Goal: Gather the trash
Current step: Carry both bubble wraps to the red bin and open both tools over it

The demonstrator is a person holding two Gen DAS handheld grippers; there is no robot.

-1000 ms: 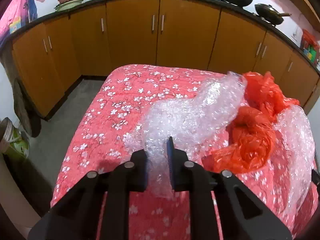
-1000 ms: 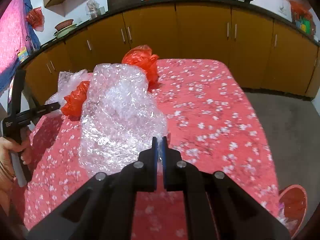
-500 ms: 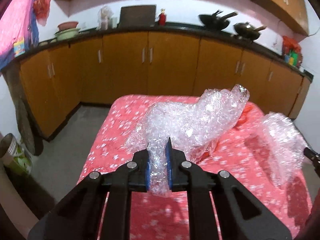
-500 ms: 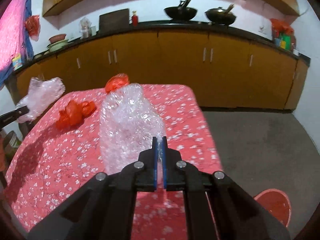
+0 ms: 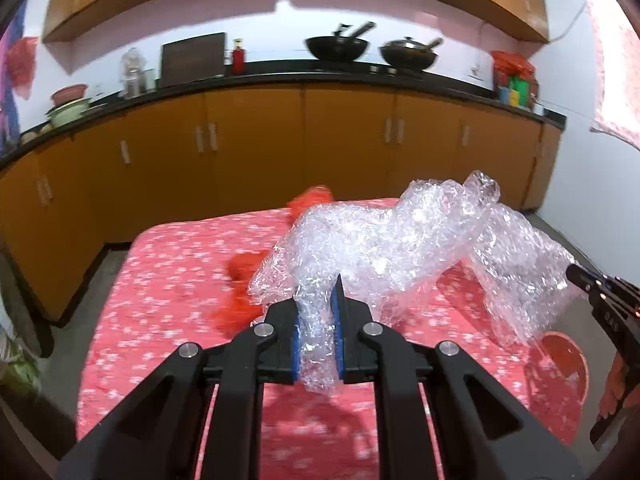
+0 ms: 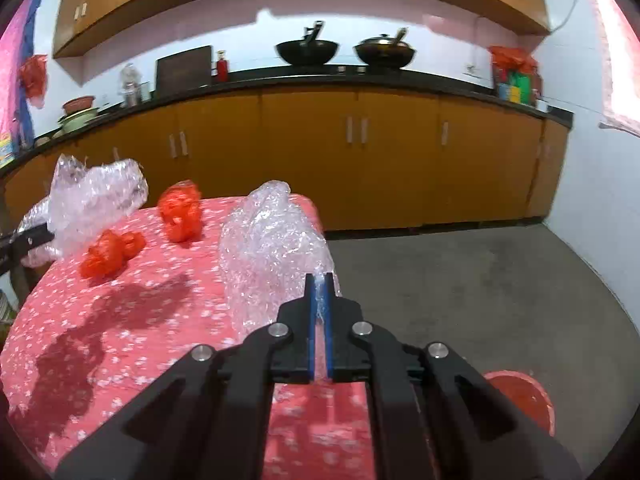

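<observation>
My left gripper is shut on a crumpled sheet of clear bubble wrap, held up above the table. My right gripper is shut on a second piece of bubble wrap, which hangs over the table's right edge. That second piece also shows at the right of the left wrist view, with the right gripper's tip beside it. The left gripper's bubble wrap appears at far left in the right wrist view. Two crumpled red plastic bags lie on the floral tablecloth.
A red bin stands on the grey floor by the table's right side, seen also as a red bin in the left wrist view. Orange cabinets under a black counter with two woks line the back wall. Open floor lies to the right.
Both grippers have risen with their bubble wrap lifted off the table, and both views have swung to the right. The two red bags now lie uncovered on the cloth.
</observation>
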